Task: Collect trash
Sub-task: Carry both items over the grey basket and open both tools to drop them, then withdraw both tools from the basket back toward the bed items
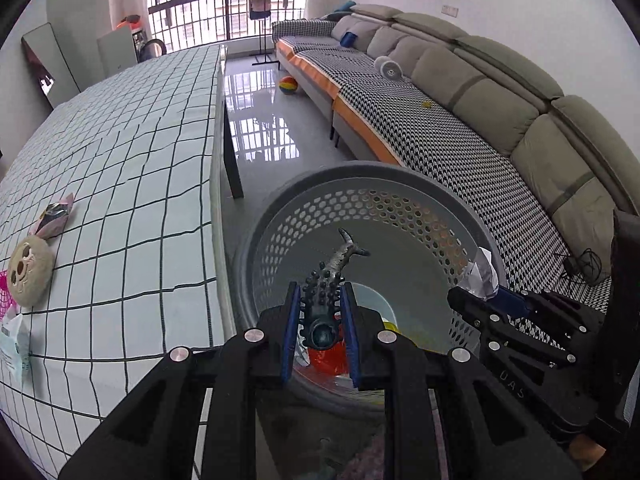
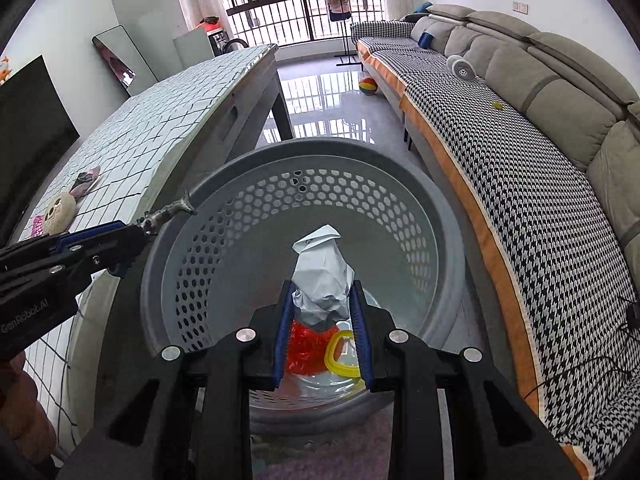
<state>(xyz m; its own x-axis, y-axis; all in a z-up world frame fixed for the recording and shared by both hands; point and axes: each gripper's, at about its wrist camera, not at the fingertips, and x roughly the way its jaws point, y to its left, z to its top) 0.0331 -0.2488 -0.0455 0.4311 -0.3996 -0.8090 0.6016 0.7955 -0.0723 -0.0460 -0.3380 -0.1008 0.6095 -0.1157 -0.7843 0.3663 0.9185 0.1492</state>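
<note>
White walls, glossy grey tile floor (image 1: 260, 100) reflecting the barred window (image 2: 304, 0). Long grey sofa (image 1: 500, 92) with houndstooth cover right, grid-cloth bench (image 1: 132, 152) left, leaning mirror (image 2: 116, 60), daylight.

The bin (image 2: 224, 216) is the big grey thing in the middle. Its near rim and part of its floor hide behind the right gripper (image 2: 322, 304). A red thing (image 2: 304, 344) and a yellow ring (image 2: 340, 354) lie deep in the bin, half hidden. Left of the bin, a pink net thing (image 1: 5, 292) and a white packet (image 1: 14, 354) are cut off at the edge.
</note>
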